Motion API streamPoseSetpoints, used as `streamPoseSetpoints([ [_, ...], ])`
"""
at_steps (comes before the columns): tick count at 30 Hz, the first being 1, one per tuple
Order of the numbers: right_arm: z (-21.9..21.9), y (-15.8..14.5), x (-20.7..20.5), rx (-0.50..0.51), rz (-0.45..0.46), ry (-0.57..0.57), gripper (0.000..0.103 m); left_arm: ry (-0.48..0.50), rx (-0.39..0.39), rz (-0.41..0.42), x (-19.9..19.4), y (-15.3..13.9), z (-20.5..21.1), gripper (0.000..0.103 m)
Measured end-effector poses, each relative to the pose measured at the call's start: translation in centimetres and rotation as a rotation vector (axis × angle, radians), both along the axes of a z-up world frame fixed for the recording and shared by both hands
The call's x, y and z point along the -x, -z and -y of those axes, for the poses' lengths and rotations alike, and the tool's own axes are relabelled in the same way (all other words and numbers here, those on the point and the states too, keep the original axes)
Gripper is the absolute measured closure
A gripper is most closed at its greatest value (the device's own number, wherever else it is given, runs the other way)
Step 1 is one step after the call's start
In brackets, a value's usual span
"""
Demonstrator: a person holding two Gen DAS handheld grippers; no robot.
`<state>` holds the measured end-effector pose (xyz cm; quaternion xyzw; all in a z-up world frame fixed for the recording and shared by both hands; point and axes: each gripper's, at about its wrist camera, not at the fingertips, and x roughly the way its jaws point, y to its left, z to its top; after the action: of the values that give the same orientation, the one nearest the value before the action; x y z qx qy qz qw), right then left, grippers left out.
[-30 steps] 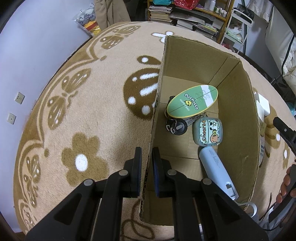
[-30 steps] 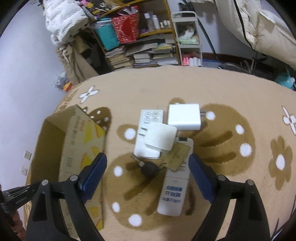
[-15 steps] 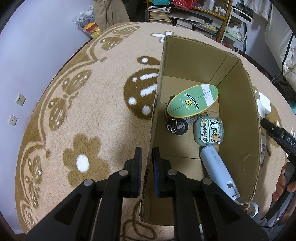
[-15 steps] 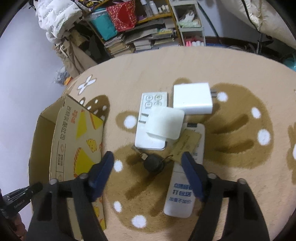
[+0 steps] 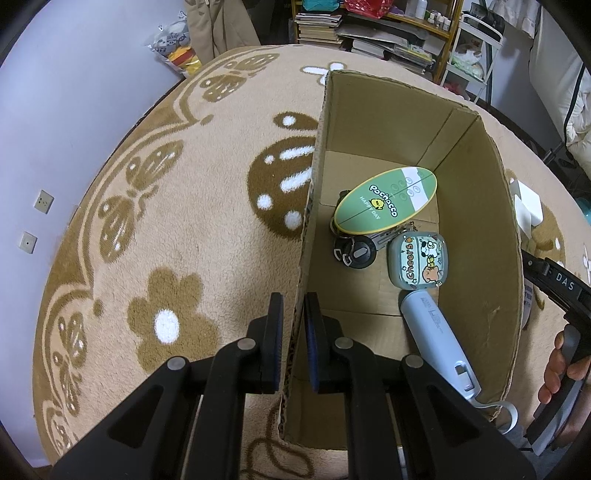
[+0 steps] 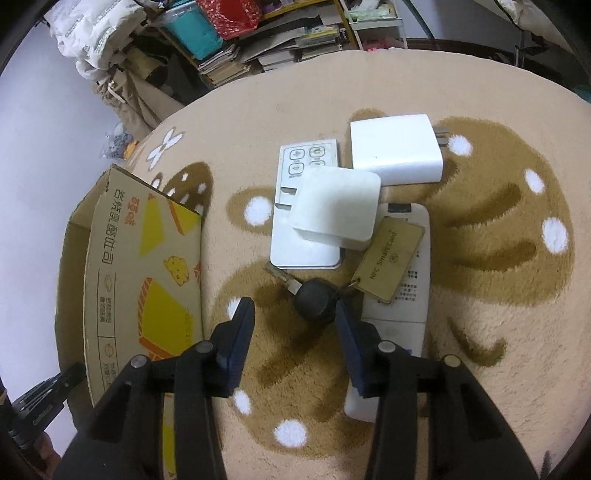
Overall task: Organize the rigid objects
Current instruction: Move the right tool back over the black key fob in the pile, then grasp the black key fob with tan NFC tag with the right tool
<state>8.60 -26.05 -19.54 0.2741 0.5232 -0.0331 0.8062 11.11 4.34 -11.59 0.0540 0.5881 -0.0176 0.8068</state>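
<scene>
My left gripper (image 5: 293, 314) is shut on the near left wall of the cardboard box (image 5: 312, 206). Inside the box lie a green oval Pochacco case (image 5: 386, 201), a black key fob (image 5: 356, 251), a small "cheers" case (image 5: 419, 264) and a pale blue cylinder device (image 5: 436, 332). My right gripper (image 6: 293, 317) is open, low over the rug, just in front of a black key (image 6: 314, 301) with a tan NFC card tag (image 6: 389, 260). Behind lie two white chargers (image 6: 336, 208) (image 6: 395, 149), a flat white remote (image 6: 303, 206) and a long white remote (image 6: 400, 302).
The box (image 6: 110, 266) stands left of the right gripper, with yellow printing on its outer wall. A patterned beige rug (image 5: 184, 221) covers the floor. Shelves with books and clutter (image 6: 266, 33) line the far wall.
My right gripper has moved forward and down toward the black key and its jaws have narrowed. My left gripper still clamps the box wall.
</scene>
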Motion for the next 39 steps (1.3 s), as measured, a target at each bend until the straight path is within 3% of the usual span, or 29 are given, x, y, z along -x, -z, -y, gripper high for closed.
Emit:
streamPoseSetpoints([
  [9, -0.3, 1.0, -0.7, 0.055, -0.039, 0.019, 0.054, -0.003, 0.006, -0.002, -0.1, 0.2, -0.1, 0.091],
  [25, -1.0, 2.0, -2.3, 0.098, -0.012, 0.026, 0.054, -0.01, 0.021, -0.01, -0.1, 0.6, -0.4, 0.091],
  [31, -1.5, 2.2, -2.6, 0.162, -0.04, 0.009, 0.054, -0.005, 0.013, -0.007, 0.0, 0.6, -0.1, 0.091],
  [36, -1.8, 1.8, -2.3, 0.213, -0.045, 0.022, 0.071, -0.005, 0.013, -0.008, 0.0, 0.6, 0.0, 0.091],
  [39, -1.0, 1.6, -1.8, 0.162, -0.033, 0.051, 0.071, -0.005, 0.011, -0.008, 0.1, 0.6, 0.0, 0.091],
])
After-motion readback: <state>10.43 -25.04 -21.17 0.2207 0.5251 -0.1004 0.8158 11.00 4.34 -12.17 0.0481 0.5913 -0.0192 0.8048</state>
